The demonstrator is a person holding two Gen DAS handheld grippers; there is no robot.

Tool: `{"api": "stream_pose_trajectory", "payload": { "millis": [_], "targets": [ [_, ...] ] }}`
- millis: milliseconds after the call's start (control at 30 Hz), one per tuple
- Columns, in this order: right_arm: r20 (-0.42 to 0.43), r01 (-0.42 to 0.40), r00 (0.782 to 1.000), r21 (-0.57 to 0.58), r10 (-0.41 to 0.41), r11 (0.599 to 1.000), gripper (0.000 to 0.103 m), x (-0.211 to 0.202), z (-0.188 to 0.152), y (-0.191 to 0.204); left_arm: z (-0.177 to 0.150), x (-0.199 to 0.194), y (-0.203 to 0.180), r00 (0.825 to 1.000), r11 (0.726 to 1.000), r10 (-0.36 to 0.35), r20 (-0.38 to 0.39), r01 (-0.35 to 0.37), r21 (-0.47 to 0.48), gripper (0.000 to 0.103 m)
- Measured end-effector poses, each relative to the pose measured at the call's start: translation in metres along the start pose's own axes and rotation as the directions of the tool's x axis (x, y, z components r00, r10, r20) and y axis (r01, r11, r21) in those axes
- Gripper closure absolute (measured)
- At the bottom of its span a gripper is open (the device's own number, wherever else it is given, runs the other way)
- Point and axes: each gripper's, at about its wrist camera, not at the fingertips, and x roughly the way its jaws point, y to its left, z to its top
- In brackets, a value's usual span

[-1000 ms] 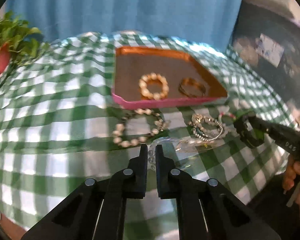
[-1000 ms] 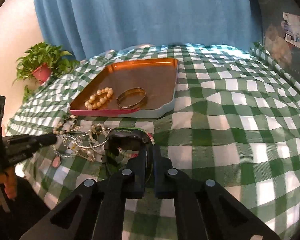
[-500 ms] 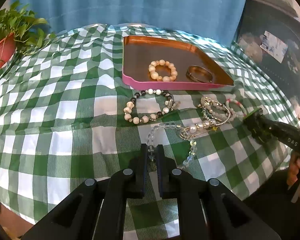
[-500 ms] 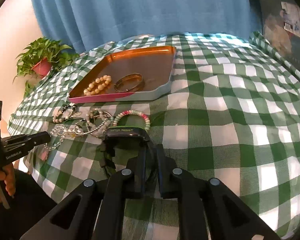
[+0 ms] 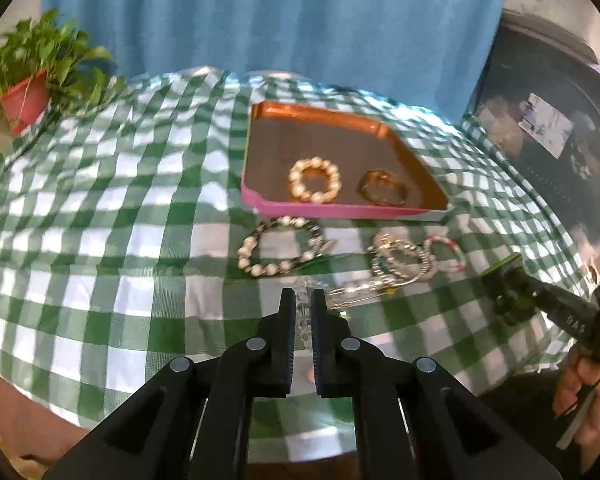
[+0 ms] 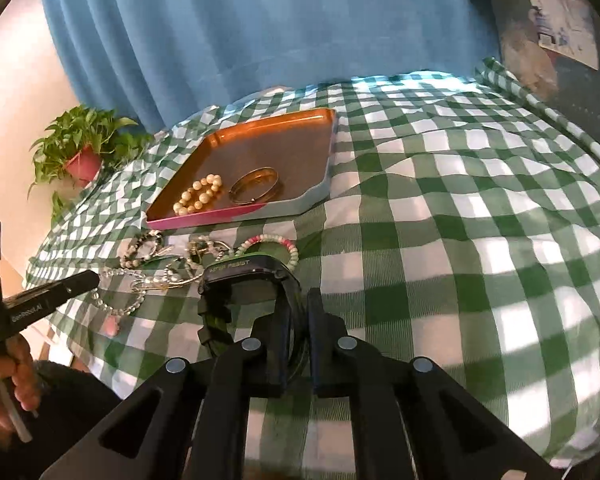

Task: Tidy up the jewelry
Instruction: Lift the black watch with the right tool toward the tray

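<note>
Left gripper (image 5: 303, 304): clamped on clear bead strand (image 5: 302, 312)
Right gripper (image 6: 298, 308): jaws just closing, pinching black watch (image 6: 246, 280) strap
Tray (image 6: 316, 196): pearl bracelet (image 6: 198, 199), gold bangle (image 6: 254, 186)

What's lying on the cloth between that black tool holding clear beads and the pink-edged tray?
In the left wrist view, a black-and-white bead bracelet lies between the left gripper and the pink-rimmed copper tray.

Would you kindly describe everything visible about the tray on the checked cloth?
The tray is a shallow rectangular dish with clipped corners, looking like metal: a coppery-brown inside, a pink outer wall on the near side and pale blue on the right side in the right wrist view. It lies flat on the green-and-white checked cloth, before the blue curtain. Inside, near its front edge, lie a cream bead bracelet and a gold bangle. Neither gripper touches it.
</note>
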Motion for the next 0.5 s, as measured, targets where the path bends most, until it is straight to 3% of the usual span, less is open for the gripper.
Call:
{"api": "stream_pose_trajectory", "payload": {
  "millis": [200, 500],
  "targets": [
    [0.017, -0.028, 0.999, 0.002, 0.028, 1.0, 0.096, -0.025, -0.004, 0.019, 0.012, -0.044, -0.015, 0.996, 0.998, -0.049, 0.07, 0.051, -0.034, 0.095],
    [0.141, -0.03, 0.989, -0.068, 0.04, 0.997, 0.096, -0.096, 0.006, 0.061, 0.03, -0.131, -0.055, 0.975, 0.996, -0.074, 0.209, 0.063, 0.062, 0.095]
  ]
}}
